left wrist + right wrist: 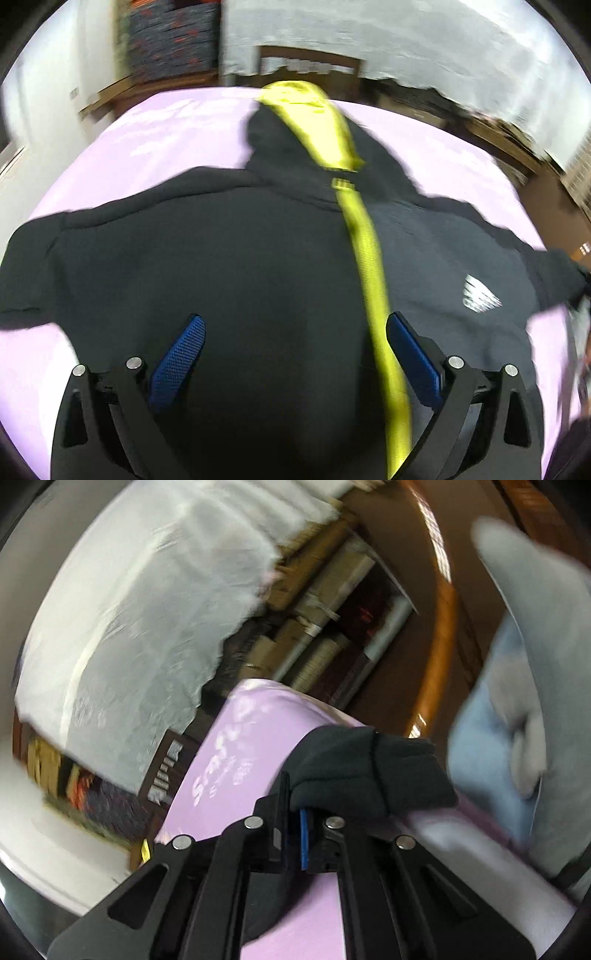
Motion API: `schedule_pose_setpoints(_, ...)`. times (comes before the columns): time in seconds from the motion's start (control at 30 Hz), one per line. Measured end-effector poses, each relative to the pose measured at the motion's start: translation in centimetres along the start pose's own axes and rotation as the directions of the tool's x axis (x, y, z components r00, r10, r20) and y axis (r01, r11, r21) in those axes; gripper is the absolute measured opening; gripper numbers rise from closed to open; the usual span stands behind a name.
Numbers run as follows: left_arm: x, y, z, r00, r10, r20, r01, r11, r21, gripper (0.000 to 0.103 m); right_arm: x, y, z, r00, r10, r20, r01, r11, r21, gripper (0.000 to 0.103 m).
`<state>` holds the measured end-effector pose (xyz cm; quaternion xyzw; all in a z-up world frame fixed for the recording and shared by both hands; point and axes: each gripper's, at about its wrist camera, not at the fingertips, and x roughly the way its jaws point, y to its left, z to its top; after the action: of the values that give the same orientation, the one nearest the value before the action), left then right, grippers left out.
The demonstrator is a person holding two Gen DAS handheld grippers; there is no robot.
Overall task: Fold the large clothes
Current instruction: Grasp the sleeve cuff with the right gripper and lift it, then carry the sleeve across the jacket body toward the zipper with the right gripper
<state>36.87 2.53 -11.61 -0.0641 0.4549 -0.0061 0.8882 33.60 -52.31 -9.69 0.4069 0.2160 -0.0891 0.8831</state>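
Note:
A dark hooded jacket (229,266) lies spread front-up on a pink sheet (166,129), hood at the far end. A yellow-green strip (365,266) runs down its middle, and a white logo (480,295) marks the chest at right. My left gripper (295,339) hovers over the lower body of the jacket, open wide, blue pads (177,365) apart with only cloth beneath. In the right wrist view my right gripper (301,812) is shut on a dark sleeve cuff (369,771), which bunches above the jaws over the pink sheet (236,746).
A grey-white cloth (406,40) hangs over shelving behind the bed. Wooden shelves with boxes (325,627) and a curved wooden rail (439,635) stand past the bed's far end. A person's pale blue and grey clothing (517,686) fills the right edge of the right wrist view.

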Motion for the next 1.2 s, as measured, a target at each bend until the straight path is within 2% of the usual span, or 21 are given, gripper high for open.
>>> schedule_pose_setpoints(0.07, 0.7, 1.2, 0.4, 1.000, 0.001, -0.009, -0.002, 0.999, -0.034, 0.098, -0.7, 2.7, -0.8, 1.000, 0.021, 0.004, -0.021, 0.996, -0.081, 0.004)
schedule_pose_setpoints(0.17, 0.7, 0.6, 0.5, 1.000, 0.028, 0.003, -0.028, 0.999, -0.017, 0.099, -0.9, 6.7, -2.7, 0.999, 0.050, -0.019, -0.053, 0.984, -0.170, 0.004)
schedule_pose_setpoints(0.23, 0.9, 0.1, 0.5, 0.999, 0.052, -0.003, -0.052, 0.999, 0.005, 0.099, -0.6, 9.4, -4.3, 0.997, 0.053, -0.059, -0.065, 0.971, -0.231, 0.004)
schedule_pose_setpoints(0.47, 1.0, 0.7, 0.6, 0.999, 0.036, -0.001, -0.036, 0.999, -0.012, 0.100, 1.0, 17.8, -10.9, 0.981, 0.061, -0.184, -0.131, 0.910, -0.394, 0.004)
schedule_pose_setpoints(0.6, 1.0, 0.6, 0.6, 0.999, 0.042, -0.003, -0.043, 0.999, -0.008, 0.100, 2.6, 21.3, -15.8, 0.958, 0.050, -0.282, -0.176, 0.879, -0.444, 0.004)
schedule_pose_setpoints(0.7, 1.1, 0.6, 0.5, 0.999, 0.048, -0.004, -0.048, 0.999, -0.004, 0.100, 3.8, 22.7, -19.0, 0.936, 0.027, -0.351, -0.203, 0.857, -0.473, 0.004)
schedule_pose_setpoints(0.8, 1.1, 0.6, 0.5, 0.999, 0.053, -0.006, -0.053, 0.999, 0.000, 0.100, 5.4, 23.5, -22.9, 0.894, -0.044, -0.446, -0.227, 0.814, -0.535, 0.007)
schedule_pose_setpoints(0.87, 1.2, 0.5, 0.5, 0.998, 0.056, -0.006, -0.056, 0.998, 0.002, 0.100, 6.5, 23.3, -25.1, 0.858, -0.116, -0.500, -0.226, 0.788, -0.572, 0.009)
schedule_pose_setpoints(0.9, 1.2, 0.5, 0.5, 0.998, 0.058, -0.007, -0.058, 0.998, 0.004, 0.100, 6.7, 23.0, -25.6, 0.846, -0.139, -0.514, -0.228, 0.778, -0.585, 0.010)
schedule_pose_setpoints(0.93, 1.1, 0.5, 0.5, 0.998, 0.059, -0.007, -0.059, 0.998, 0.005, 0.100, 6.8, 22.7, -25.6, 0.843, -0.144, -0.518, -0.230, 0.775, -0.589, 0.012)
schedule_pose_setpoints(1.0, 1.2, 0.4, 0.5, 0.998, 0.061, -0.007, -0.060, 0.998, 0.008, 0.100, 6.1, 22.1, -25.3, 0.833, -0.128, -0.539, -0.250, 0.782, -0.571, 0.016)
schedule_pose_setpoints(1.07, 1.2, 0.4, 0.5, 0.998, 0.063, -0.007, -0.063, 0.998, 0.010, 0.100, 4.7, 21.4, -24.2, 0.807, -0.073, -0.586, -0.298, 0.807, -0.511, 0.039)
schedule_pose_setpoints(1.1, 1.2, 0.4, 0.5, 0.998, 0.067, -0.008, -0.067, 0.998, 0.013, 0.100, 3.9, 21.0, -23.7, 0.799, -0.049, -0.599, -0.314, 0.816, -0.485, 0.044)
schedule_pose_setpoints(1.13, 1.2, 0.3, 0.5, 0.997, 0.070, -0.008, -0.070, 0.997, 0.016, 0.100, 2.7, 20.5, -22.7, 0.799, -0.015, -0.601, -0.328, 0.826, -0.458, 0.048)
schedule_pose_setpoints(1.2, 1.2, 0.3, 0.5, 0.997, 0.074, -0.008, -0.074, 0.997, 0.018, 0.100, 1.1, 19.6, -21.2, 0.815, 0.019, -0.579, -0.330, 0.837, -0.437, 0.048)
